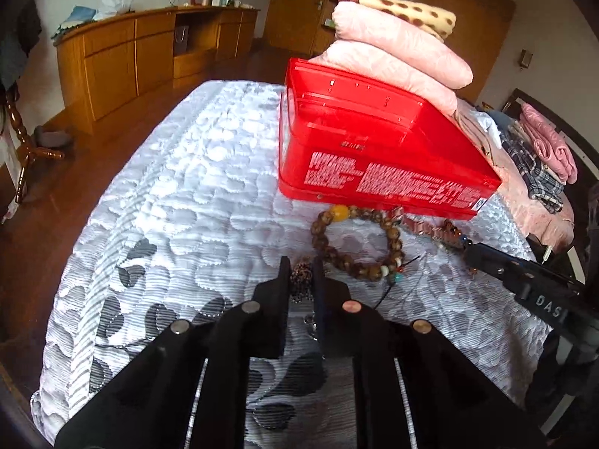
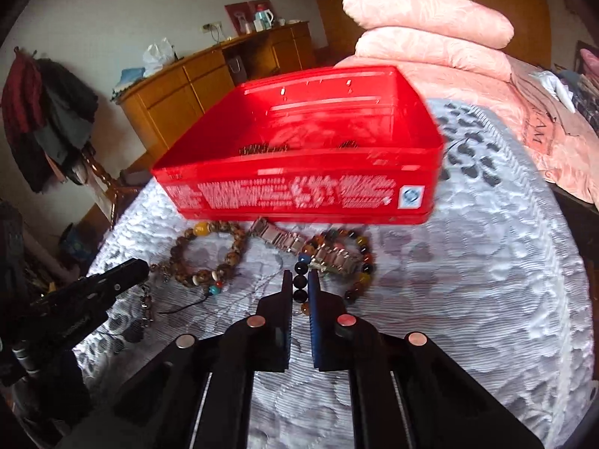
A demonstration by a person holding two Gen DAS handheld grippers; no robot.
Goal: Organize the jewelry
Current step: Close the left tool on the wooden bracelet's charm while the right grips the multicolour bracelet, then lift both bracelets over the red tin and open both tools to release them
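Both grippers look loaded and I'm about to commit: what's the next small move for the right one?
Probably lift the right gripper and carry it over the red box: it is shut on the multicoloured bracelet, whose far side lies on the bedspread.

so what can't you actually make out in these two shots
- Inside of the red box: right wrist view shows only dark blurred shapes behind its near wall; left wrist view hides the inside completely.
- Dark chain piece in the left gripper: mostly covered by the fingers.
- Watch: lies across the colourful bead bracelet, face unreadable.
- Box print: blurred in both views.
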